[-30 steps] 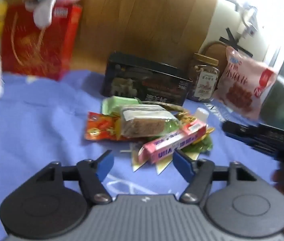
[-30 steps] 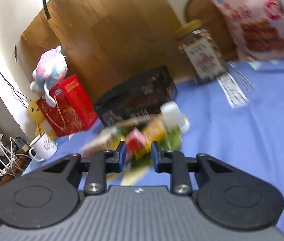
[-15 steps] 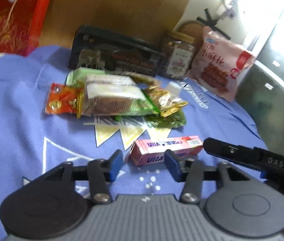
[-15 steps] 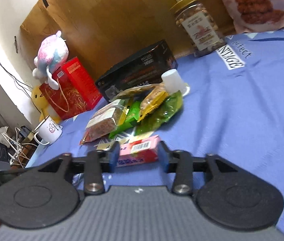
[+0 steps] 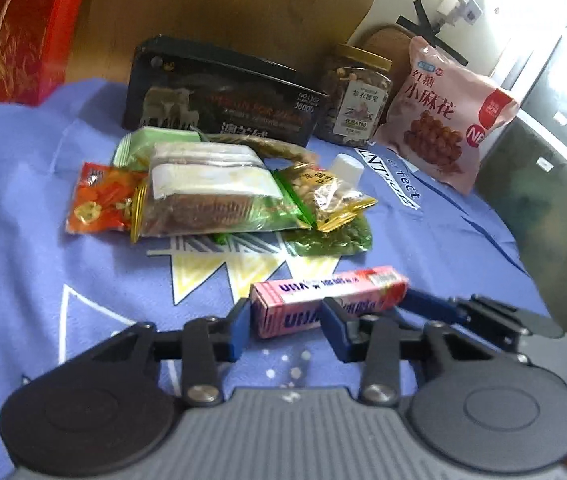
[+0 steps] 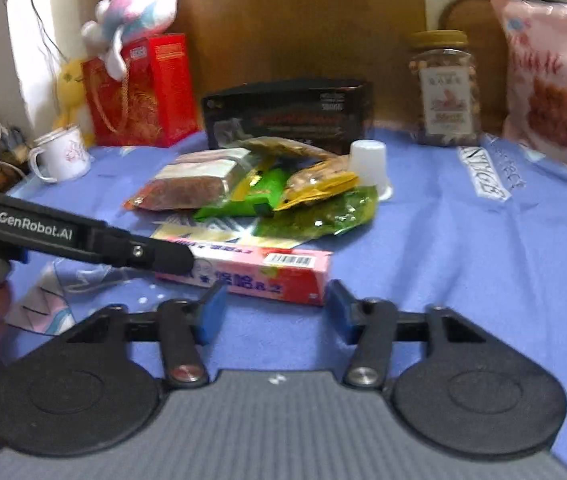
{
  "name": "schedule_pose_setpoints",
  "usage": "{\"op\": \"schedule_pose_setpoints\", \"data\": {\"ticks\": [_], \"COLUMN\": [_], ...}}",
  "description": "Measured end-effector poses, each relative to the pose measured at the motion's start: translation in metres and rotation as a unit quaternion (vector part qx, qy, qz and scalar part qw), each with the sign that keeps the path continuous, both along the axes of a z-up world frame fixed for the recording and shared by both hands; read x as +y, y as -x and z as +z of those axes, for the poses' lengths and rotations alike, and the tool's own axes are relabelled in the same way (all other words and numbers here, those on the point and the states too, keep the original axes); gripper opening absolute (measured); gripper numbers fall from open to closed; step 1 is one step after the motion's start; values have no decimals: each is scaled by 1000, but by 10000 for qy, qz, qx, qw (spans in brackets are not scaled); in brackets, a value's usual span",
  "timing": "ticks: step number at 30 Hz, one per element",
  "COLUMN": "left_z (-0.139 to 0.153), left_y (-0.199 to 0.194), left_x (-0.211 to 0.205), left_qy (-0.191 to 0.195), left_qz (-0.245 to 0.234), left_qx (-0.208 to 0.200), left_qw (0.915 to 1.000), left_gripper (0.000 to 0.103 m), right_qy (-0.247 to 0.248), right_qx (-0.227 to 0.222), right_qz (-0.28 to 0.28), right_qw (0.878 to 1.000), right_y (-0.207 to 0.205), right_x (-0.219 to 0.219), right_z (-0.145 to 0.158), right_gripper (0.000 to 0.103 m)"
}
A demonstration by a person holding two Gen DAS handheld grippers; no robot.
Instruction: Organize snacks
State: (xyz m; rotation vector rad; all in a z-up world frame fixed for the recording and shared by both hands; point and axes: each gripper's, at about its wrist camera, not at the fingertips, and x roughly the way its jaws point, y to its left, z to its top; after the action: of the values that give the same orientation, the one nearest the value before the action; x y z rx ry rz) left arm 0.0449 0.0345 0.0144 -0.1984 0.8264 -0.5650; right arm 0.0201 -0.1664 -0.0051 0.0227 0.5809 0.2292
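A pink candy box (image 5: 343, 286) (image 6: 267, 264) lies on the blue cloth (image 5: 43, 280), in front of the snack pile (image 5: 219, 196) (image 6: 243, 188). My left gripper (image 5: 285, 318) has the box's left end between its jaws. They are closing, with the blue pads touching the box. In the right wrist view one black finger of the left gripper (image 6: 179, 260) covers that end. My right gripper (image 6: 273, 300) stands open, its jaws narrowing, with the box's right part just beyond the fingertips. One of its blue fingers (image 5: 427, 306) sits at the box's right end.
Behind the pile stand a black box (image 5: 223, 100), a nut jar (image 5: 357, 100) and a pink snack bag (image 5: 443, 116). A white cup (image 5: 347, 166) sits by the pile. At the far left are a red gift bag (image 6: 139, 92), a plush toy (image 6: 139, 20) and a mug (image 6: 63, 154).
The right gripper drew the pink box out of the pile, set it on the cloth and opened. The left gripper came forward and narrowed around the box's left end.
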Motion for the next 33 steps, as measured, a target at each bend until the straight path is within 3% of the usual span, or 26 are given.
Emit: {"op": "schedule_pose_setpoints", "data": {"ticks": [4, 8, 12, 15, 17, 18, 20, 21, 23, 24, 25, 27, 31, 33], "left_z": [36, 66, 74, 74, 77, 82, 82, 78, 56, 42, 29, 23, 29, 35], "left_y": [-18, -72, -142, -178, -184, -181, -183, -192, -220, -232, -237, -224, -198, -186], "left_x": [4, 5, 10, 4, 8, 16, 31, 36, 41, 41, 36, 26, 20, 25], "left_qy": [158, 196, 259, 0, -136, -162, -391, -569, -663, -576, -534, -636, -689, -849], "left_qz": [-78, 165, 502, 640, 572, 681, 1304, 1488, 1413, 1271, 1042, 981, 845, 1052], "left_qx": [-346, -708, -712, -788, -936, -1255, -1742, -1666, -948, -522, -163, -264, -356, -655], "left_qw": [9992, 9972, 9959, 9948, 9939, 9896, 9753, 9731, 9832, 9888, 9930, 9928, 9934, 9886], "left_gripper": [36, 36, 36, 38, 45, 48, 64, 64, 60, 54, 38, 41, 51, 55], "right_qy": [-331, -419, -420, -676, -743, -754, -1017, -1123, -1197, -1236, -1331, -1732, -1545, -1629], "right_qx": [-616, -1004, -886, -525, -441, -543, -654, -597, -314, -198, -59, 74, 35, -73], "right_qz": [-98, -92, -136, -130, -234, -352, -547, -641, -838, -868, -841, -725, -844, -967], "right_qw": [9975, 9940, 9951, 9963, 9960, 9950, 9912, 9898, 9888, 9883, 9875, 9822, 9844, 9819], "right_y": [-18, -82, -164, -204, -212, -205, -200, -200, -207, -210, -212, -213, -197, -183], "right_x": [-10, -10, -7, -9, -12, -13, -27, -32, -37, -36, -37, -40, -36, -42], "right_z": [43, 83, 87, 77, 71, 70, 65, 62, 49, 44, 37, 31, 38, 46], "right_gripper": [47, 47, 47, 48, 49, 51, 64, 64, 64, 64, 64, 66, 66, 65]}}
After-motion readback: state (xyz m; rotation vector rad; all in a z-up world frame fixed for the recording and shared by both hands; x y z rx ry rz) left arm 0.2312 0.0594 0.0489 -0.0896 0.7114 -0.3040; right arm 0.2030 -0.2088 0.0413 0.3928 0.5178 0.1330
